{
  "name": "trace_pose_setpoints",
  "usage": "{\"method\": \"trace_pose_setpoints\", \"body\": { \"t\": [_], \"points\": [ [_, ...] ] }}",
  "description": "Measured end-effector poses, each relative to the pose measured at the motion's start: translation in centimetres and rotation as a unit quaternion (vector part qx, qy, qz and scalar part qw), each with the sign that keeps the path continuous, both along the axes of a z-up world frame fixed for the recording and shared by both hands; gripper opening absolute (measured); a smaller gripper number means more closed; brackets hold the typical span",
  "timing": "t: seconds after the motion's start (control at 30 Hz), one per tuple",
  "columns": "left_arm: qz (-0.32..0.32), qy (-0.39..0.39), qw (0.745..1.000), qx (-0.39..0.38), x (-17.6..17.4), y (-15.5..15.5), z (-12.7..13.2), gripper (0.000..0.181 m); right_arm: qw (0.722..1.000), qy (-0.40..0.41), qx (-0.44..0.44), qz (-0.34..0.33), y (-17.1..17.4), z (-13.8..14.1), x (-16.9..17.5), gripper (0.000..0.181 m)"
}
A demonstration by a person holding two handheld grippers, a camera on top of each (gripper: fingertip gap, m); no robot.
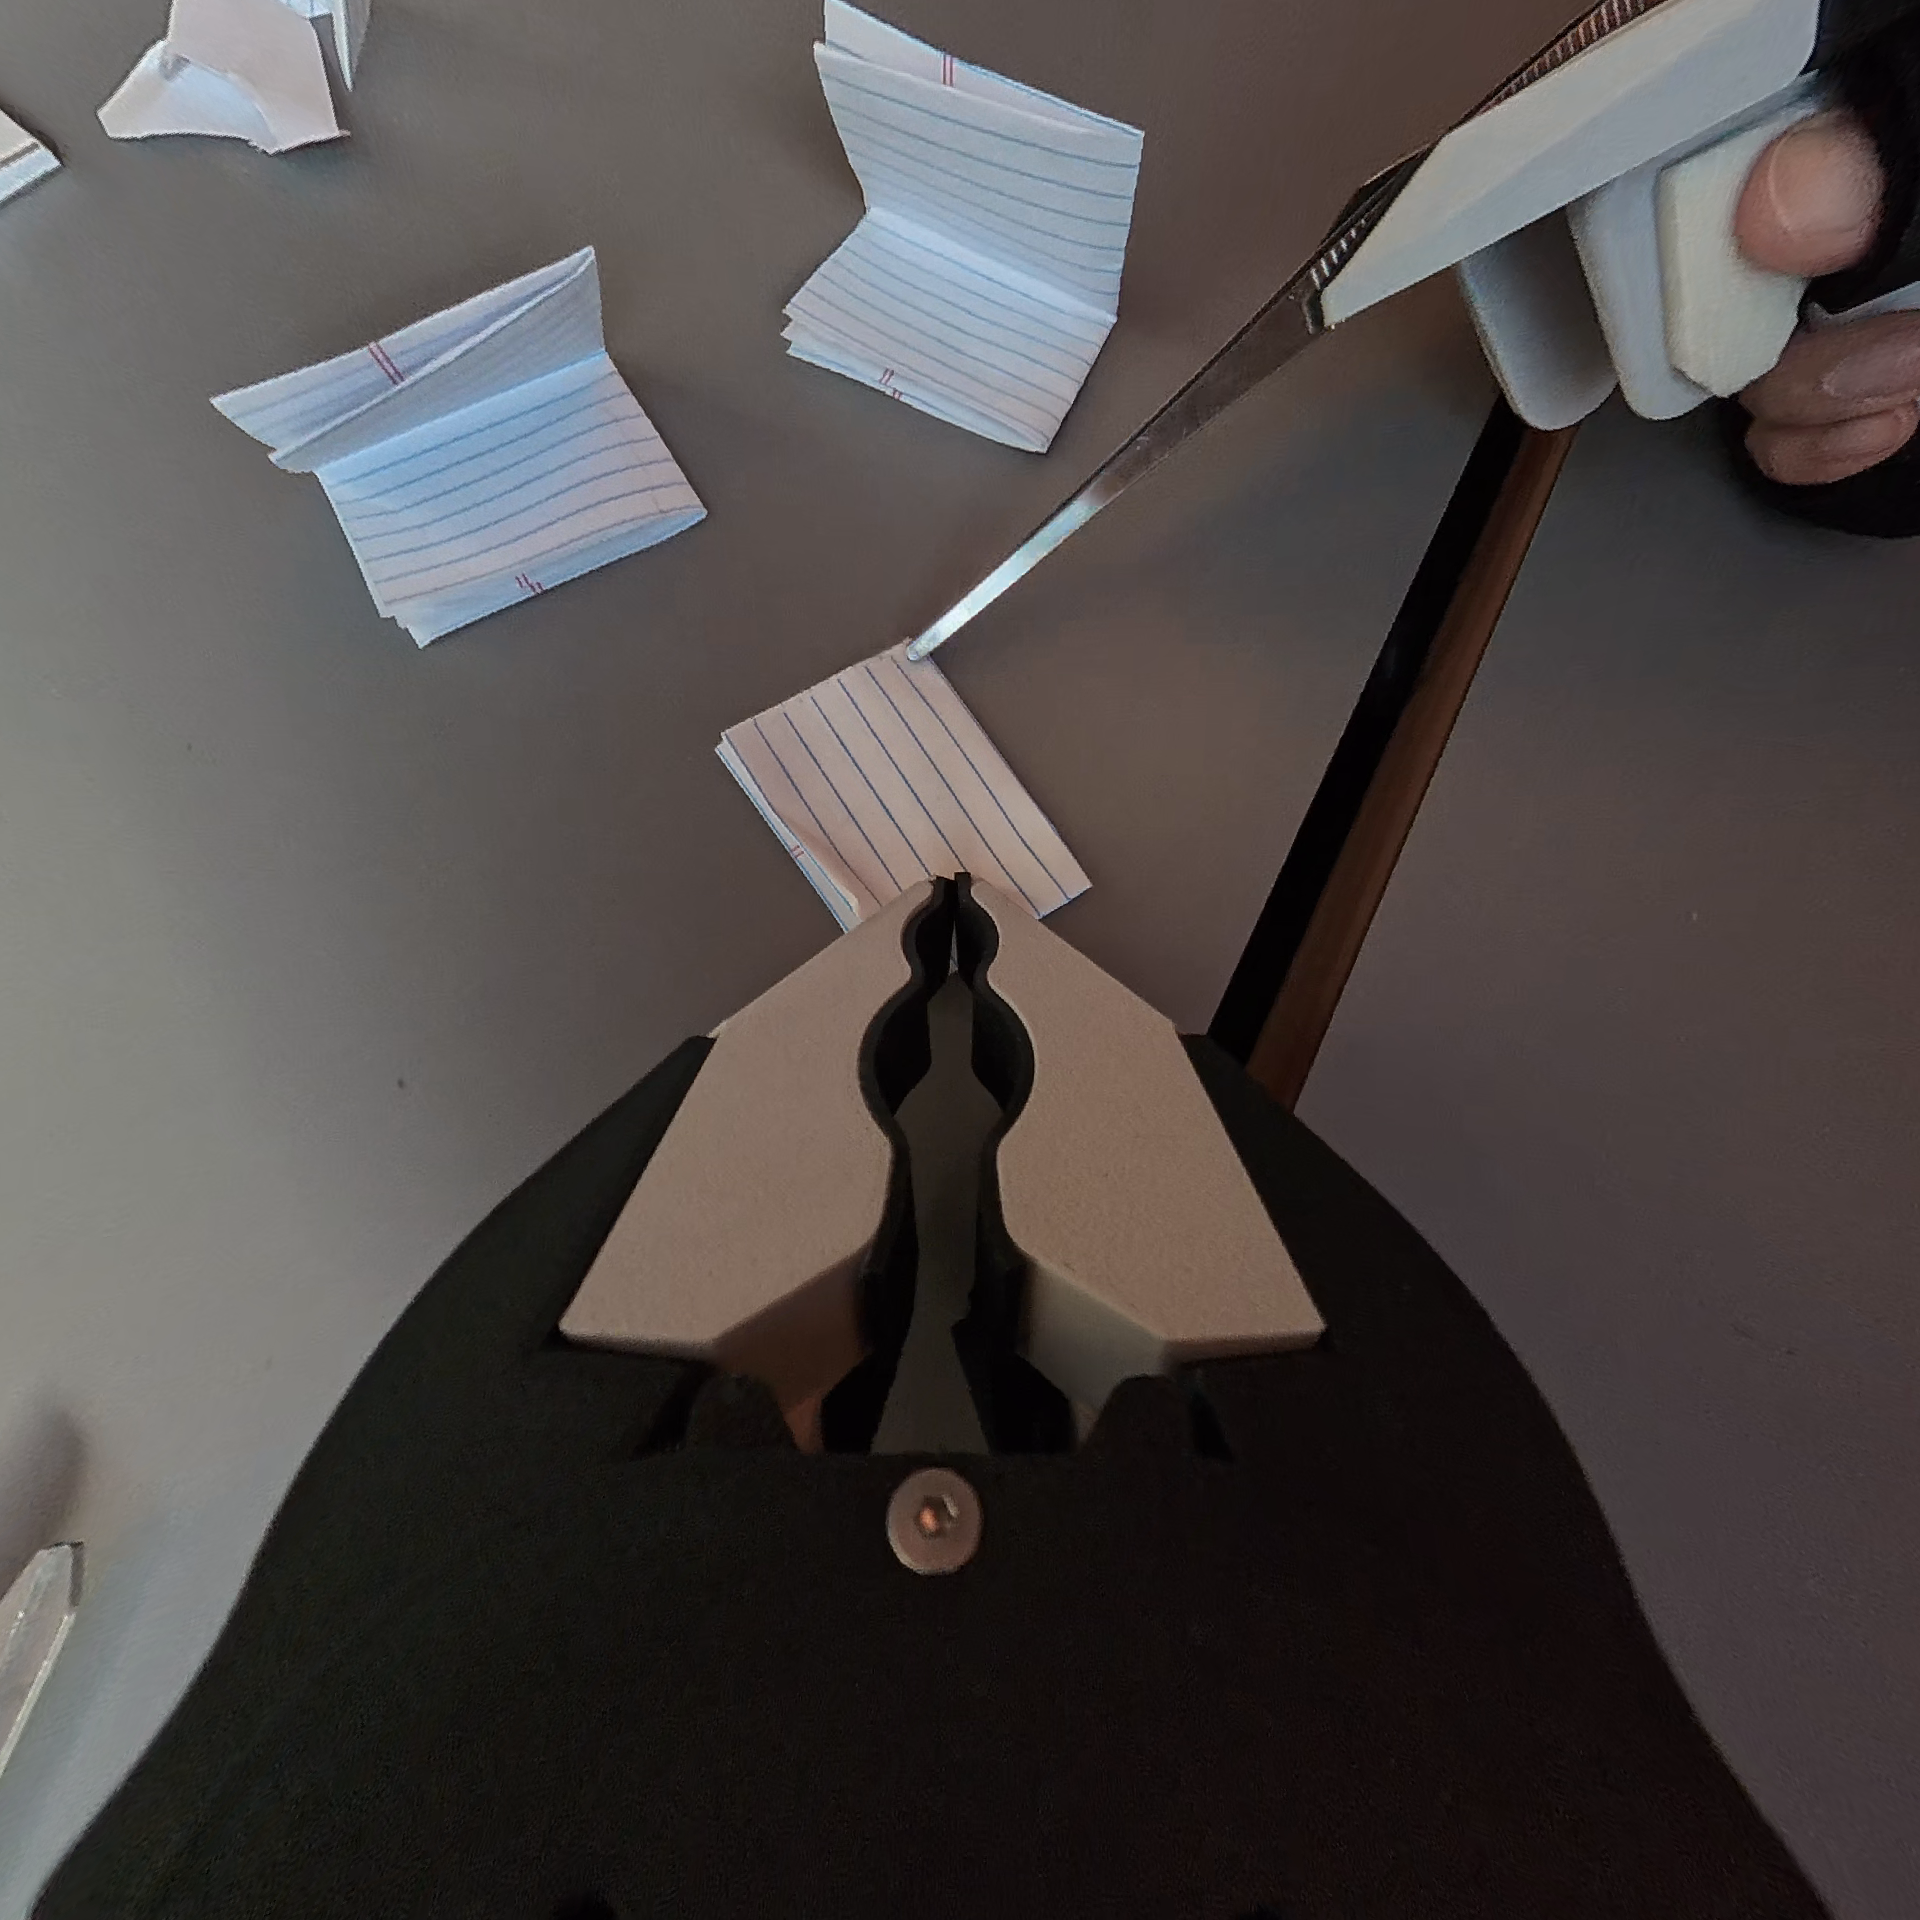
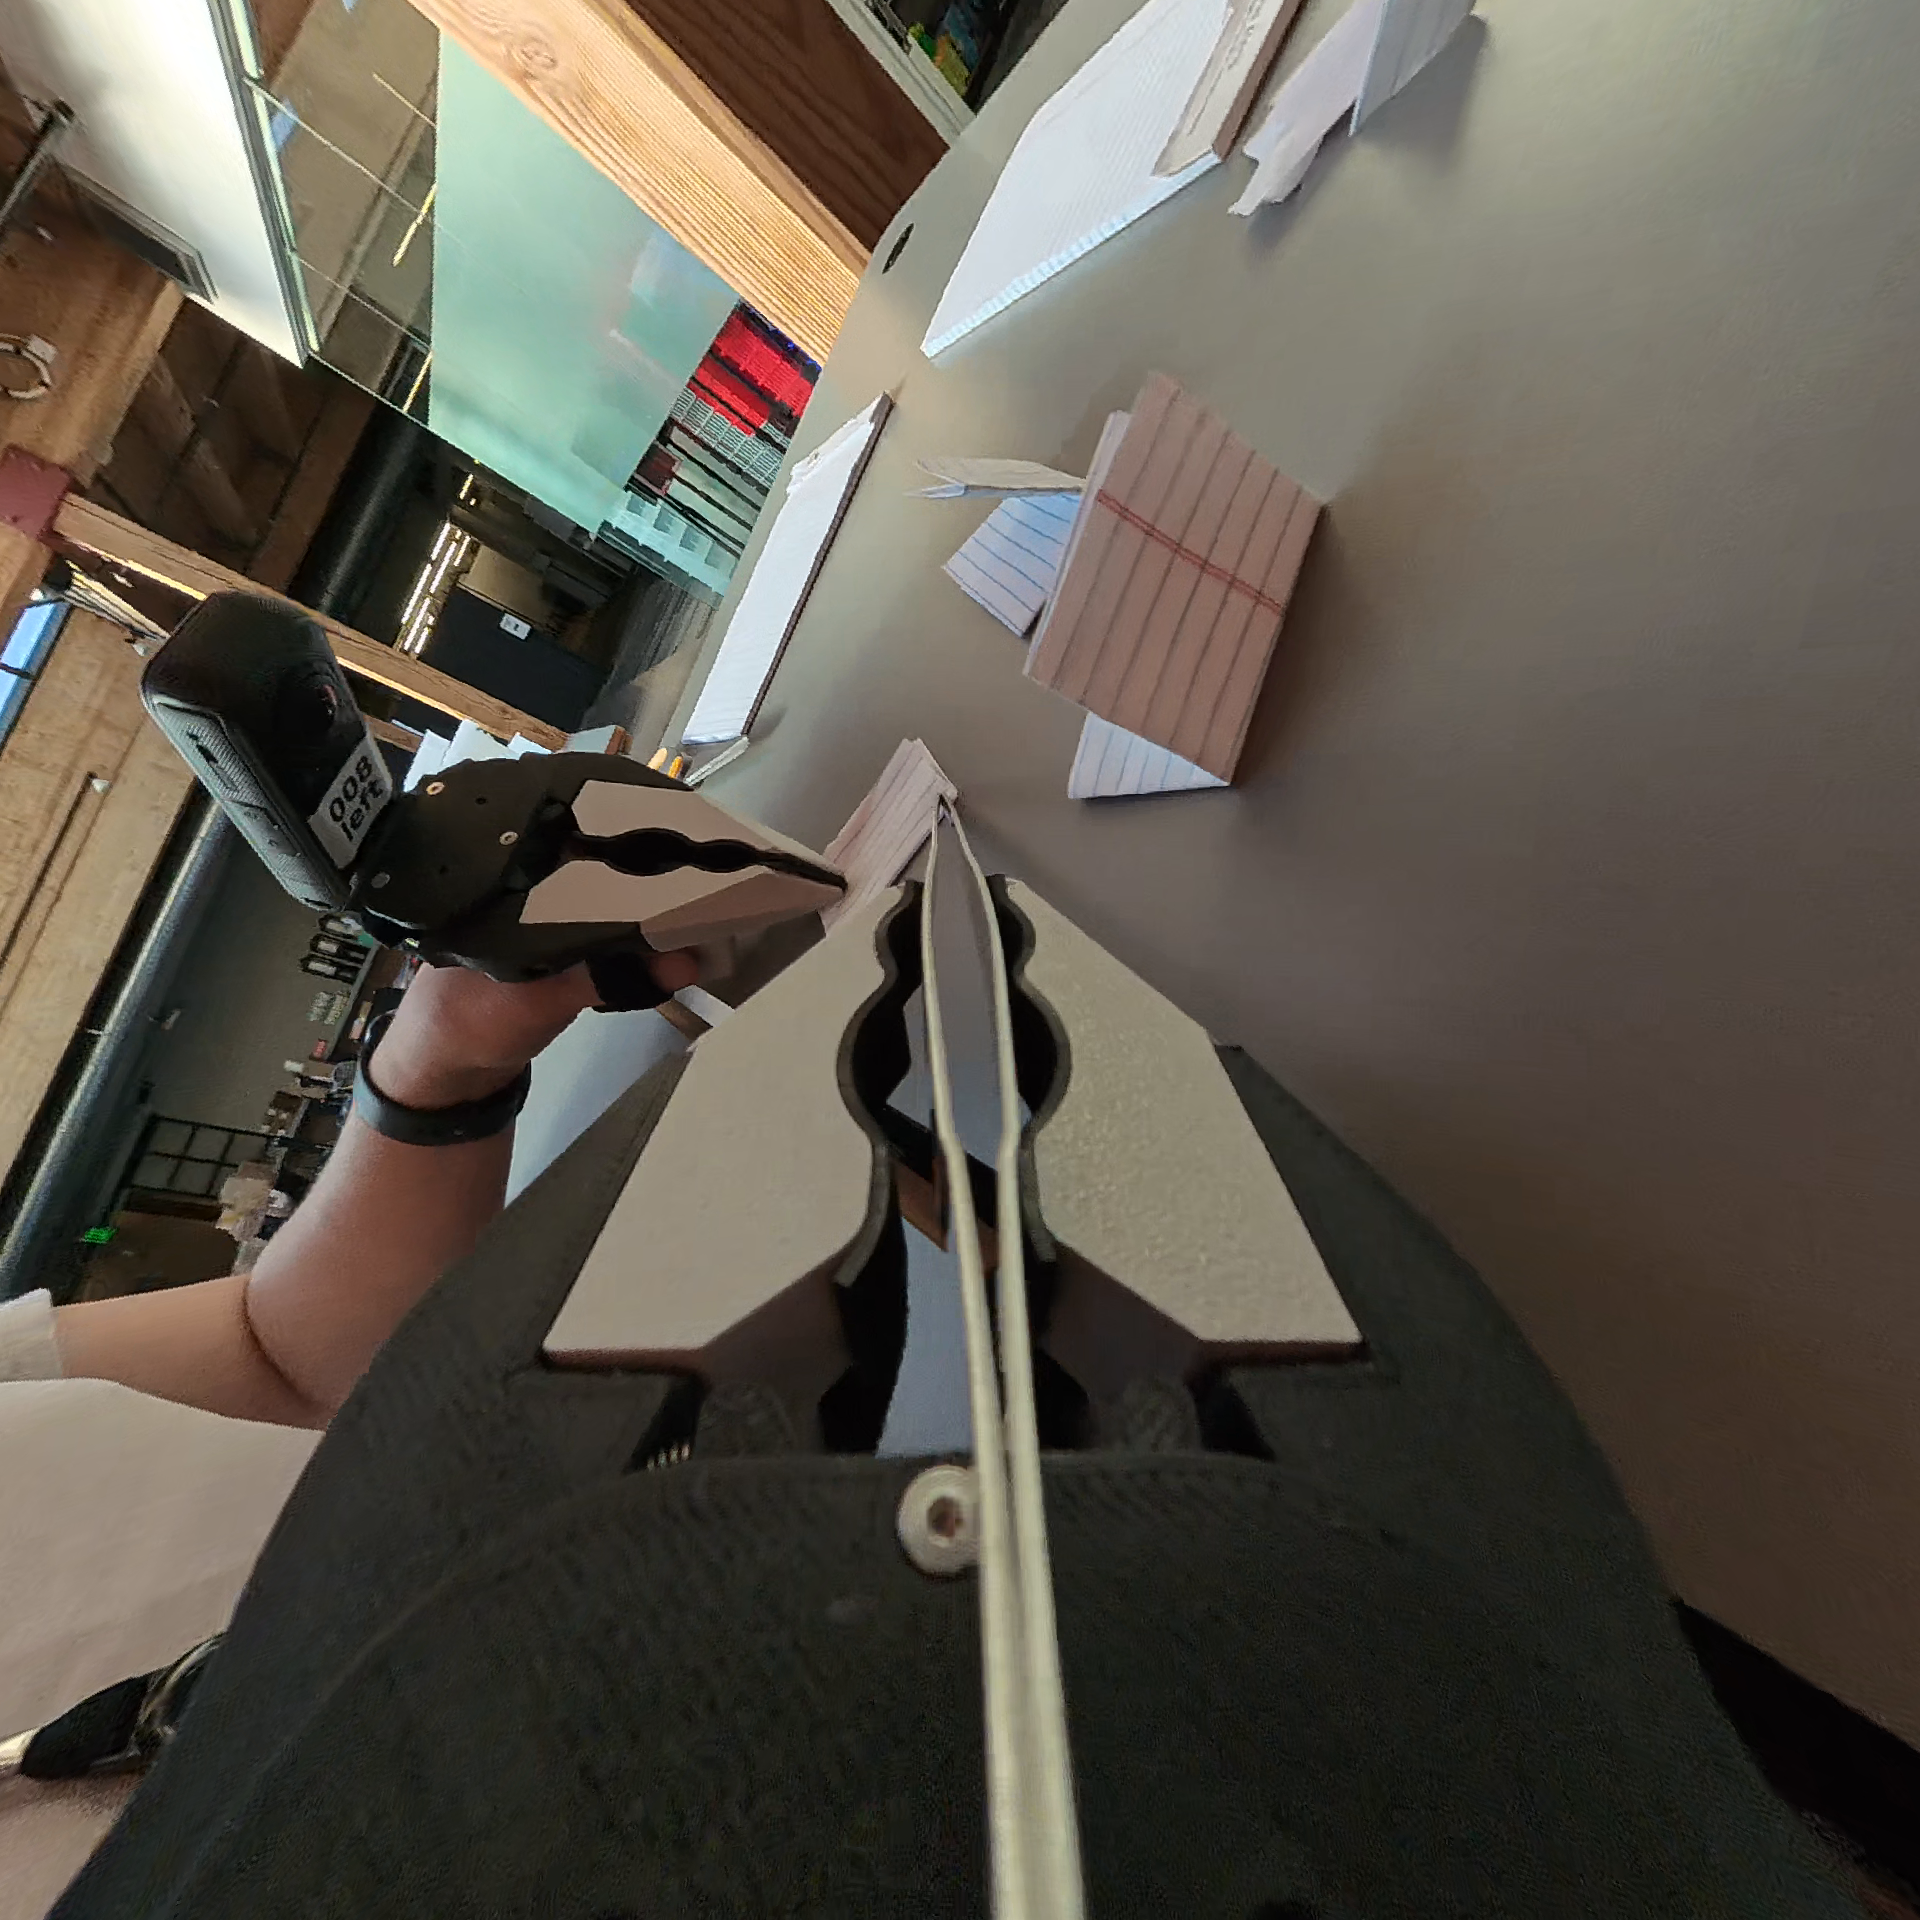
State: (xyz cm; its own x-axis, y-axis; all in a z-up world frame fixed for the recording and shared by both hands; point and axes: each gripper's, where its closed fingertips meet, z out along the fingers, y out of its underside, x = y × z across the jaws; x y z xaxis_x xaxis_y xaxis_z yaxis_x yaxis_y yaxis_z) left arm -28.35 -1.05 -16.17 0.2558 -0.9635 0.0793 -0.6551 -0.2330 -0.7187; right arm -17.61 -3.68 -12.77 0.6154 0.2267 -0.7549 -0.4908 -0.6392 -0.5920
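Landmark: small folded lined paper (image 1: 902,800) lying on the grey table (image 1: 260,935); all places below are given from it.
Left gripper (image 1: 954,883): at the near edge of the paper, its fingers drawn together until only a sliver of gap shows at the tips. The tips sit on or over that near edge; I cannot tell whether the paper is pinched between them or only pressed down.
Left gripper, far view: in the right wrist view it (image 2: 842,883) comes in from the left with its tips at the paper (image 2: 894,821), a hand (image 2: 488,1023) with a dark wristband under it.
Right gripper (image 2: 961,888): on the far-right side of the paper, its fingers closed onto the two arms of metal tweezers (image 2: 971,1039) that run out forward between them.
Tweezers: tips nearly together and touching the far corner of the paper (image 1: 914,652); whether they grip the corner or only rest on it does not show.
Right gripper, far view: it (image 1: 1340,281) reaches in from the upper right of the paper, with the person's fingers (image 1: 1808,197) on its grey body.
Other folded papers: two half-open lined pieces, one (image 1: 457,457) up-left of the landmark, one (image 1: 966,249) straight beyond it, both well apart from it.
Crumpled white paper (image 1: 229,99): far beyond, up-left.
Notepads: two white pads (image 2: 1081,177) farther off on the table.
Table edge: a dark strip with a wood-coloured line (image 1: 1382,748) to the right of the paper.
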Motion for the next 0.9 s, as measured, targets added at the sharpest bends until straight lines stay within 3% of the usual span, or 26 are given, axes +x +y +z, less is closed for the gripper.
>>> {"method": "trace_pose_setpoints", "body": {
  "t": [0.7, 0.9],
  "points": [
    [0.005, -0.002, 1.000, -0.015, 0.0, 0.0, 0.0, 0.000, 0.999, 0.024, -0.031, 0.023, -1.3, -0.1, -1.8, 0.011],
    [0.006, 0.001, 1.000, -0.016, 0.0, 0.0, 0.0, 0.000, 0.995, 0.078, -0.057, 0.028, -2.2, -0.4, -2.9, 0.011]
  ]
}}
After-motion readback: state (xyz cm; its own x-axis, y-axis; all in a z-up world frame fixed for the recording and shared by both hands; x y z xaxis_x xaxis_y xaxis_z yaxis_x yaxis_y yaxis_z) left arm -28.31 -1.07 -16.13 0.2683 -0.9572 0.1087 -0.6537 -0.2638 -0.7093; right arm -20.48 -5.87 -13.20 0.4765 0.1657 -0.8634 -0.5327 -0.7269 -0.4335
